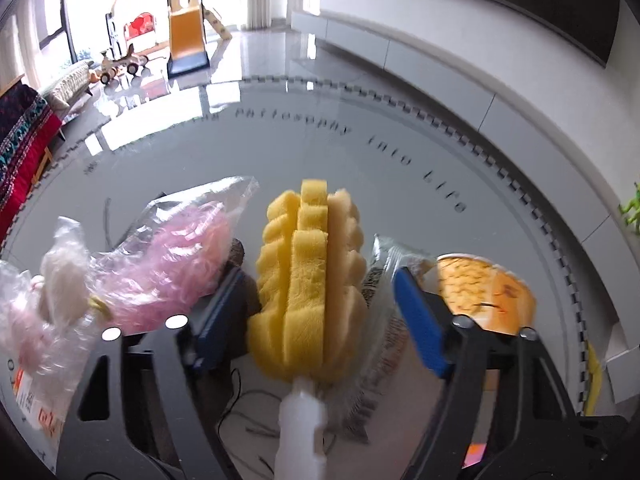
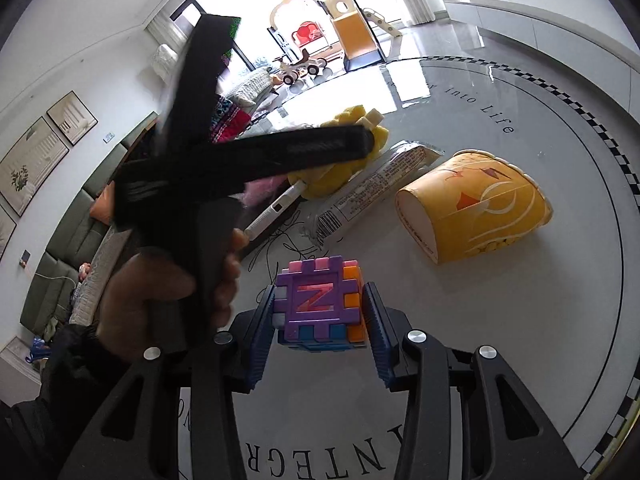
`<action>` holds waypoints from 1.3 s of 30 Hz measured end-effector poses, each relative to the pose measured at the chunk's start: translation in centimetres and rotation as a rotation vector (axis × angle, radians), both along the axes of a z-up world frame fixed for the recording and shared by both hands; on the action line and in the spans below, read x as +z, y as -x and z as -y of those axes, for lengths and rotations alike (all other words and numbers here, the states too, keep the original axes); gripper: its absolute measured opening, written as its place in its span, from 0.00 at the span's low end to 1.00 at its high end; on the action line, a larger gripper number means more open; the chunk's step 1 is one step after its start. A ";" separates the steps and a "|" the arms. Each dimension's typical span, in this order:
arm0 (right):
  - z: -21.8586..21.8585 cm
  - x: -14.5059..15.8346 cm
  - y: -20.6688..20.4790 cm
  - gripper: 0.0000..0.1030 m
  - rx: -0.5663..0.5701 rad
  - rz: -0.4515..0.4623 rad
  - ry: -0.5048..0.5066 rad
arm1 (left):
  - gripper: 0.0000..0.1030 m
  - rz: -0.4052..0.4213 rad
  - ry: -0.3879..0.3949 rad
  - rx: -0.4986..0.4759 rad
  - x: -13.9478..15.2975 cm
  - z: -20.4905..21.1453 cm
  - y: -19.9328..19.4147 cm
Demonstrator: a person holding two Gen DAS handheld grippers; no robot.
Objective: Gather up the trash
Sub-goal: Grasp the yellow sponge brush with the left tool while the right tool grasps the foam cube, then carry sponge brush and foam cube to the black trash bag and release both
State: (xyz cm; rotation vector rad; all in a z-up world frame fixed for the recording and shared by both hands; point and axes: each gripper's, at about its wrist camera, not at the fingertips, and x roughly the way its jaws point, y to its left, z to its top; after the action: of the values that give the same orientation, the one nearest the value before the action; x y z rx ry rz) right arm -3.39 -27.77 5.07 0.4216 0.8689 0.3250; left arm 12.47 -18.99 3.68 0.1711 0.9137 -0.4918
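In the left wrist view a yellow sponge brush (image 1: 310,280) with a white handle (image 1: 302,432) lies between the fingers of my left gripper (image 1: 320,312), which is open with gaps on both sides. A clear bag of pink fluff (image 1: 168,264) lies to its left, a silver wrapper (image 1: 380,320) and a crushed yellow paper cup (image 1: 486,294) to its right. In the right wrist view my right gripper (image 2: 320,344) is shut on a purple puzzle cube (image 2: 320,304) over the table. The cup (image 2: 476,204), wrapper (image 2: 372,188) and sponge brush (image 2: 340,160) lie beyond.
The round glass table (image 2: 520,320) has printed lettering and a checkered rim. The left hand and its black gripper body (image 2: 208,168) block the left half of the right wrist view. A thin black string (image 2: 280,240) lies by the wrapper. A sofa and toys stand beyond.
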 end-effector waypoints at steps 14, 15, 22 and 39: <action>-1.8 2.2 1.1 0.43 -0.004 0.037 0.018 | 0.48 0.040 0.121 0.026 2.7 -5.3 3.3; -2.2 2.6 1.3 0.43 -0.001 0.042 0.023 | 0.48 0.051 0.125 0.028 3.2 -5.9 4.1; -5.4 4.4 2.6 0.43 0.033 0.065 0.051 | 0.48 0.097 0.155 0.070 5.4 -10.2 8.4; -18.5 6.6 4.2 0.43 0.241 0.071 0.065 | 0.48 0.158 0.167 0.277 6.6 -24.8 17.6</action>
State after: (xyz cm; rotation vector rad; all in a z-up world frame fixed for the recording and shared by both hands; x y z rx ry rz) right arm -7.61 -9.30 11.62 0.2436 0.8598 0.5286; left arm -5.09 5.79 10.28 -0.0682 0.7243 -0.2908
